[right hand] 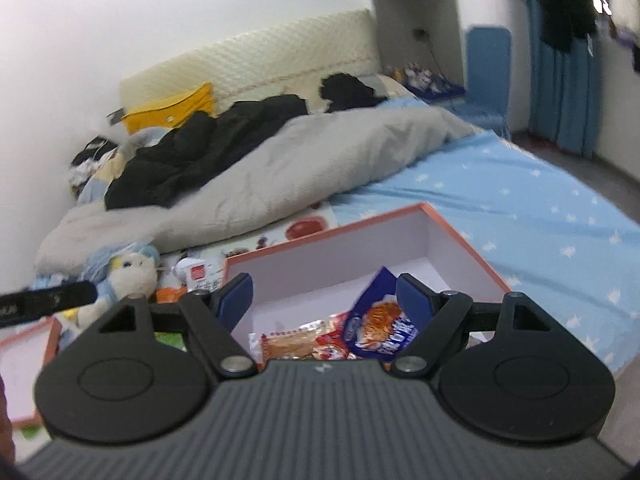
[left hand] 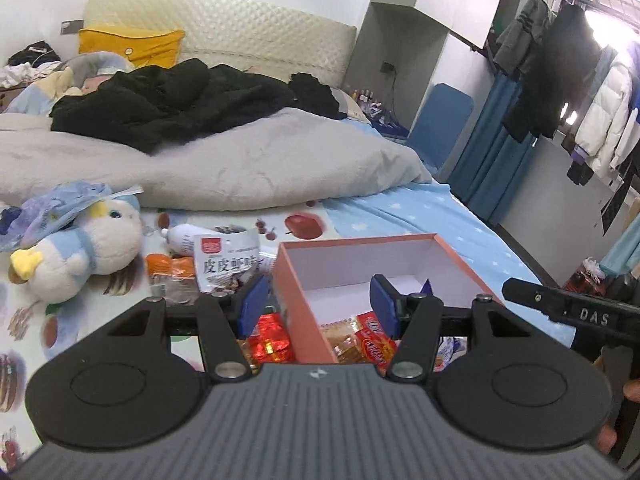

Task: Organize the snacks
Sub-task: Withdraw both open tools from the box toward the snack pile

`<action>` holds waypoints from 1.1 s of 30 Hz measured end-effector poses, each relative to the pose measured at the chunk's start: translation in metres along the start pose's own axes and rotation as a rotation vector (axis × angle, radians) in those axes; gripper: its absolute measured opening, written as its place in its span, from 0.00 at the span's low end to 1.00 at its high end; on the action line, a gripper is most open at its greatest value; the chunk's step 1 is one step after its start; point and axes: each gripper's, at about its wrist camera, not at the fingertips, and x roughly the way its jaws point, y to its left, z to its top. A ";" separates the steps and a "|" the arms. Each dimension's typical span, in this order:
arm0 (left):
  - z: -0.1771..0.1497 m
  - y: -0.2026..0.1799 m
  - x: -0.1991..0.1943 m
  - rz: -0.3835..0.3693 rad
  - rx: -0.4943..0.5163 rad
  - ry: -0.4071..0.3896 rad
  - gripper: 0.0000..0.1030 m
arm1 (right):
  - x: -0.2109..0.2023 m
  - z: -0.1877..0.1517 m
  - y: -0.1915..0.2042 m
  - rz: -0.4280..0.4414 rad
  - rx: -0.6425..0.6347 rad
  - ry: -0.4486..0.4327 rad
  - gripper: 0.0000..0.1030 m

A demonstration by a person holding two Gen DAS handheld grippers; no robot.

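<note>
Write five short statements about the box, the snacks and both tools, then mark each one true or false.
1. The orange box is open. True.
2. A blue snack packet lies in the box. True.
3. The left tool grips a red packet. False: it is open and holds nothing.
4. The plush toy sits inside the box. False: it lies on the bed beside it.
5. The right tool is open. True.
</note>
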 end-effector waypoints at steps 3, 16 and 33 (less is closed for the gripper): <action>-0.008 0.015 -0.012 0.010 -0.009 -0.007 0.61 | -0.005 -0.011 0.022 0.033 -0.020 -0.007 0.78; -0.052 0.076 -0.032 0.050 -0.104 0.027 0.61 | -0.003 -0.065 0.101 0.063 -0.186 0.052 0.78; -0.094 0.132 -0.007 0.092 -0.218 0.117 0.61 | 0.023 -0.107 0.138 0.109 -0.151 0.141 0.77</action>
